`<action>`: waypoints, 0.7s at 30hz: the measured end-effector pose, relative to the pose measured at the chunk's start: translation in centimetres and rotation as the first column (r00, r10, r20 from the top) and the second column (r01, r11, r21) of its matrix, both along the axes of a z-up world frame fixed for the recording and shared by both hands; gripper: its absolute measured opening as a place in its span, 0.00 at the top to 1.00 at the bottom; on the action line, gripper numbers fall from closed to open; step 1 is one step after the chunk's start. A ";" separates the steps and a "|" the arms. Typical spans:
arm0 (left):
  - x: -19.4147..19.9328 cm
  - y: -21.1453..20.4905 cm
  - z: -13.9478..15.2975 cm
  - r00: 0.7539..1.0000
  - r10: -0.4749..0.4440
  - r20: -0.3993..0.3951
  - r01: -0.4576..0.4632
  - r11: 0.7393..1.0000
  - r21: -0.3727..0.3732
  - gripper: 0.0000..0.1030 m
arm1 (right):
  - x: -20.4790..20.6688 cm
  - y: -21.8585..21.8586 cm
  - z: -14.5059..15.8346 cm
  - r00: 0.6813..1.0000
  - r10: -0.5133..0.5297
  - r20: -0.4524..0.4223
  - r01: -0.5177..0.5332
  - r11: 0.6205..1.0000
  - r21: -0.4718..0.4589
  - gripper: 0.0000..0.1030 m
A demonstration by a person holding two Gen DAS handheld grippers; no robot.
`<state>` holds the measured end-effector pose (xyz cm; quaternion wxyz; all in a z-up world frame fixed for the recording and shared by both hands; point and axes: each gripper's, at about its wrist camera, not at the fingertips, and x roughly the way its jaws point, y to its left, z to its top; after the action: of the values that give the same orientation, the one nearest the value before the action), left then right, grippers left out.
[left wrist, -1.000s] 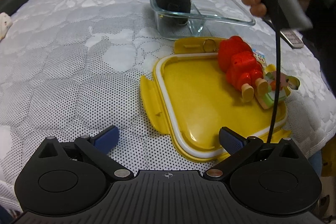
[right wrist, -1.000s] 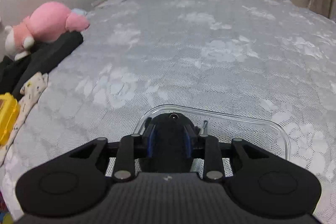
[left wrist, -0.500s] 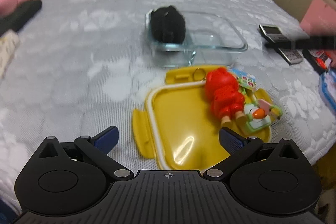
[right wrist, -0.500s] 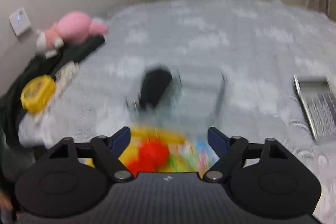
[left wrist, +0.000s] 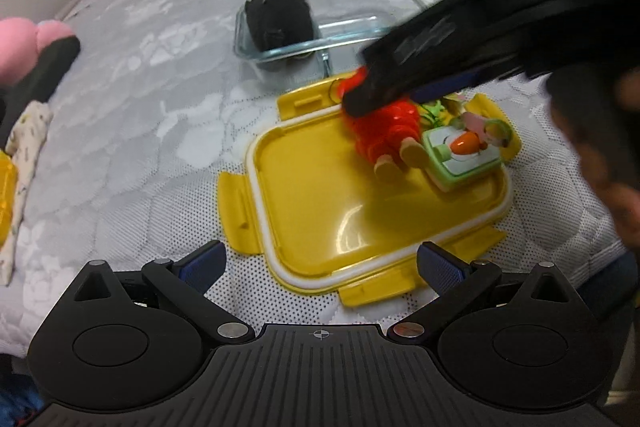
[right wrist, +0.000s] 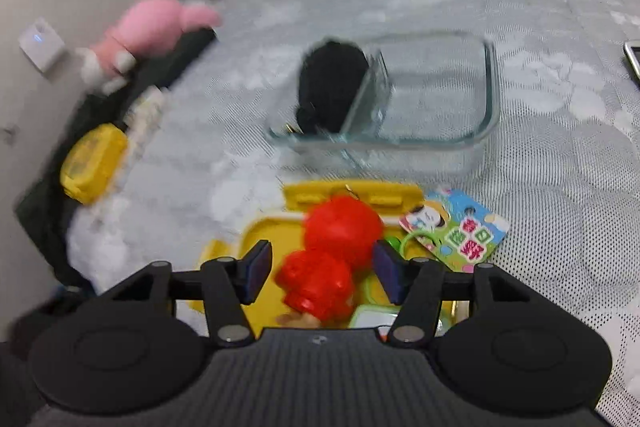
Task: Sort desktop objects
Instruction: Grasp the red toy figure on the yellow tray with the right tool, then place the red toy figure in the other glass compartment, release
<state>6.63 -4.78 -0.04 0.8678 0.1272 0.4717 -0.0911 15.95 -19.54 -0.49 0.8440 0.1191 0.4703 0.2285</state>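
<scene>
A red toy figure (left wrist: 390,133) lies on a yellow container lid (left wrist: 320,195), next to a green and white toy (left wrist: 464,155). A black fuzzy ball (left wrist: 280,17) sits in the left end of a clear glass dish (left wrist: 348,27). My right gripper (right wrist: 320,265) is open, its jaws on either side of the red figure (right wrist: 332,251), apart from it. It reaches in from the right in the left wrist view (left wrist: 400,87). My left gripper (left wrist: 320,263) is open and empty, low at the lid's near edge.
A pink plush (right wrist: 152,27) on a dark cushion (left wrist: 44,75) lies at the far left with a small yellow box (right wrist: 92,163). A colourful card (right wrist: 460,227) lies right of the lid. A phone (right wrist: 634,59) is at the far right edge.
My right gripper let go of the black ball in the glass dish, opened, pulled back and came down around the red figure. The left gripper stayed open near the lid.
</scene>
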 end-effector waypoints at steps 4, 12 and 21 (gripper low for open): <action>0.1 0.0 0.4 1.000 -0.007 0.020 0.008 1.000 -0.015 0.00 | 0.0 -0.9 -0.8 0.999 -0.013 -0.030 0.015 0.996 0.084 0.53; 0.7 0.9 -0.2 1.000 0.005 0.009 -0.005 0.997 -0.075 0.00 | 0.7 -4.2 6.3 0.990 -0.089 0.113 0.065 0.977 0.201 0.53; 0.9 2.4 -1.0 1.000 0.023 -0.015 -0.025 0.990 -0.141 0.00 | 10.5 -2.1 3.1 0.969 -0.240 0.055 0.242 0.970 -0.024 0.53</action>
<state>7.55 -2.33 -1.00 0.8726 0.0589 0.4712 -0.1145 26.42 -21.60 2.56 0.8792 0.1567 0.4337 0.1202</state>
